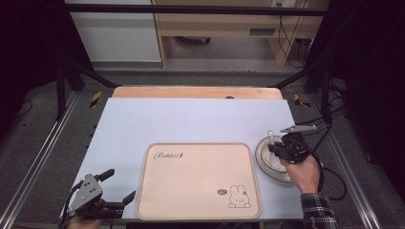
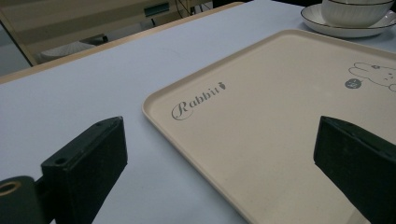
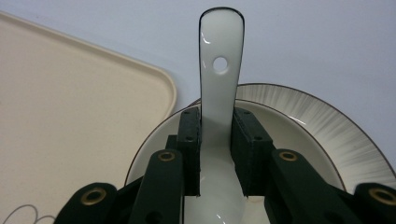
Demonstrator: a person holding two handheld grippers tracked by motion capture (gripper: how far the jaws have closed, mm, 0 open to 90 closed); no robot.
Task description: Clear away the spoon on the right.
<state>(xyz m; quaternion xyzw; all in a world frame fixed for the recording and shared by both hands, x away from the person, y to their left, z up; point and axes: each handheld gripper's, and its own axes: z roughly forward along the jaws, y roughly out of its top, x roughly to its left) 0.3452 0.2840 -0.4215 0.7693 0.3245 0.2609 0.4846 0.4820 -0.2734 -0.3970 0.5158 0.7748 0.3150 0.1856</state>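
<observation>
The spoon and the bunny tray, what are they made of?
The spoon, clamped in the right gripper, looks like glazed white ceramic: it is glossy with bright glints and a dark rim line. The tray looks like matte beige plastic, maybe melamine: a dull, even surface with printed drawings and a rounded raised rim.

**White spoon gripped over bowl and plate**

A glossy white ceramic spoon (image 3: 219,93) with a thin dark rim and a round hole near the handle's end stands with its handle pointing up and away, its scoop low inside a white bowl (image 3: 161,140). The spoon's handle is pinched on both sides. The bowl sits on a white plate (image 3: 327,126) with fine grey ribbing and a dark edge, at the table's right side, just beside the tray's right edge.
</observation>
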